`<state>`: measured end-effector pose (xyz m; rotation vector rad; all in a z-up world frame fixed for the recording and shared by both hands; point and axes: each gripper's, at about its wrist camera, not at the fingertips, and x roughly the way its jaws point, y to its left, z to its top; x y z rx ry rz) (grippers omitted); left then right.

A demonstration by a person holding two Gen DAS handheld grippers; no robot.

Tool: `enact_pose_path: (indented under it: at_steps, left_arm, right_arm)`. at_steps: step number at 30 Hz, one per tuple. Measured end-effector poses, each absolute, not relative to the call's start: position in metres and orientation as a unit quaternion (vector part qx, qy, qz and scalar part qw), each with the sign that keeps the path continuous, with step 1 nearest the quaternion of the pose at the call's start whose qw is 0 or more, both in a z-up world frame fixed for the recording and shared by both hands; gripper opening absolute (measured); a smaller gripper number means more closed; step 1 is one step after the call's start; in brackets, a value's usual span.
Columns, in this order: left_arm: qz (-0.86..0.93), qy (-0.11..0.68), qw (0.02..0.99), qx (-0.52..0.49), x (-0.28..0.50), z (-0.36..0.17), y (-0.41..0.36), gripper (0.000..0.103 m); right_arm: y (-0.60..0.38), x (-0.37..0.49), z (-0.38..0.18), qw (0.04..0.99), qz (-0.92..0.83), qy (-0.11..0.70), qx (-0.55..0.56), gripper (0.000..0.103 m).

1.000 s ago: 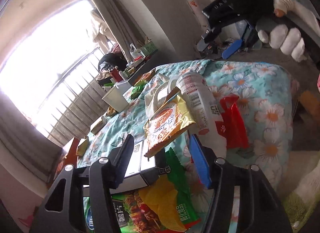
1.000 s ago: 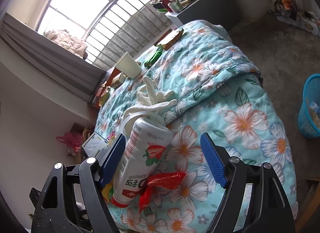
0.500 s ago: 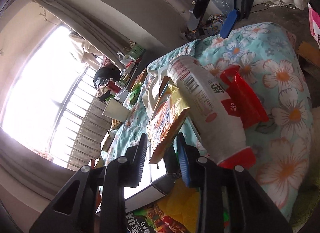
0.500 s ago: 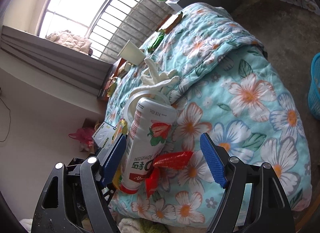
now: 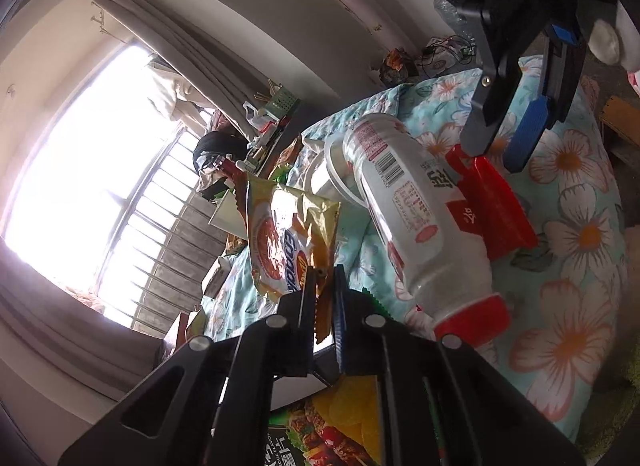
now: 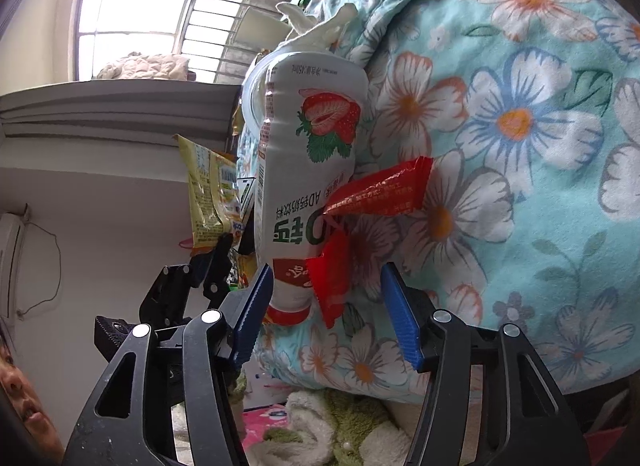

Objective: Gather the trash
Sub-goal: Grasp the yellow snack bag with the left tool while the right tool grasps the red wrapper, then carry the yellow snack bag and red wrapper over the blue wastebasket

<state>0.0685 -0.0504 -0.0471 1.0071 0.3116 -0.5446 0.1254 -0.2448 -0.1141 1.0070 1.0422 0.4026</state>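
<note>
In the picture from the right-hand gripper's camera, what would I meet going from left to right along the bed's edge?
Crinkly yellow snack packet → white plastic drink bottle with a strawberry picture and red cap → shiny red foil wrapper → turquoise quilt with big white flowers.

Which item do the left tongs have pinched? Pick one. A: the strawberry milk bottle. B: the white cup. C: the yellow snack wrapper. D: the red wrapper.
C: in the left wrist view the left tongs are closing on the bottom edge of the yellow snack wrapper, pads pressed on it, while the strawberry milk bottle lies untouched beside them on the floral quilt.
</note>
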Motion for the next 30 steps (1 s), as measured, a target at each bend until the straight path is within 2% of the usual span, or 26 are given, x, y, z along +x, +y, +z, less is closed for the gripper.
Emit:
enact_pose_path:
  at_steps: [5,7,13,30]
  left_arm:
    - [-0.253,0.147,0.843,0.450,0.067,-0.041,-0.046,0.007]
    - [-0.251,0.148,0.849,0.440,0.067,-0.038,-0.044,0.007]
    - [-0.238,0.147,0.867,0.412,0.066,-0.029,-0.040,0.007]
    - [-0.227,0.141,0.880,0.393,0.059,-0.020,-0.038,0.007]
  right_arm:
    - [-0.233,0.131,-0.114,0.733,0.182,0.485,0.441,0.038]
    - [-0.231,0.132,-0.115,0.735,0.180,0.487,0.437,0.025]
    - [-0.232,0.128,-0.112,0.744,0.169,0.481,0.432,0.011]
    - [-0.248,0.097,-0.084,0.760,0.171,0.466,0.420,0.007]
